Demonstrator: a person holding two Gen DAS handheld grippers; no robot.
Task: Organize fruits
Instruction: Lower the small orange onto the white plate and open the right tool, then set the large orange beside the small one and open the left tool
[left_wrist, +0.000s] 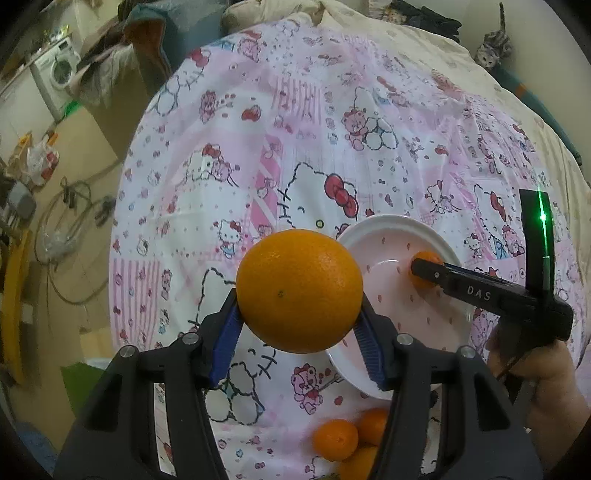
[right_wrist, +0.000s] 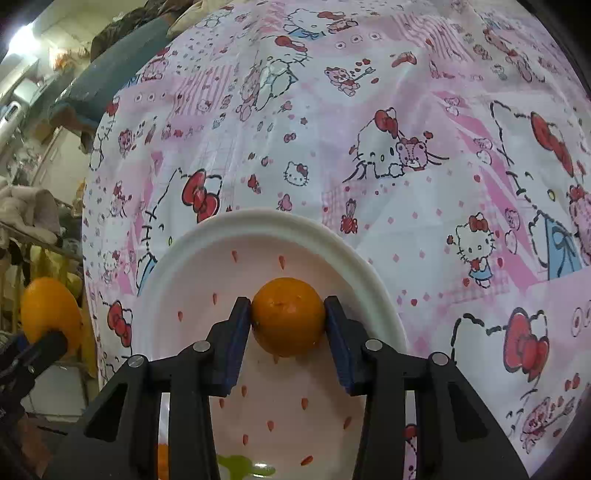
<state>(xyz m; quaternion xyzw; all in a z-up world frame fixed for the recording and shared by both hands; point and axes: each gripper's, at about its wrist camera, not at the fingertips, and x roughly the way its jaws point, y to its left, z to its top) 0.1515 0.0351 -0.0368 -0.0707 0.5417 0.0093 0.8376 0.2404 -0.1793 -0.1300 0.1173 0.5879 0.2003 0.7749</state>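
Small round orange mandarin sits gripped in the right claw over the strawberry-print pink plate, left claw clamping a big orange; next, release.

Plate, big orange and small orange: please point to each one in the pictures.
Plate (right_wrist: 295, 225): right wrist view, on its far white rim.
Big orange (left_wrist: 299, 290): left wrist view, middle of its peel, between the left tool's pads.
Small orange (right_wrist: 288, 317): right wrist view, middle of its peel.
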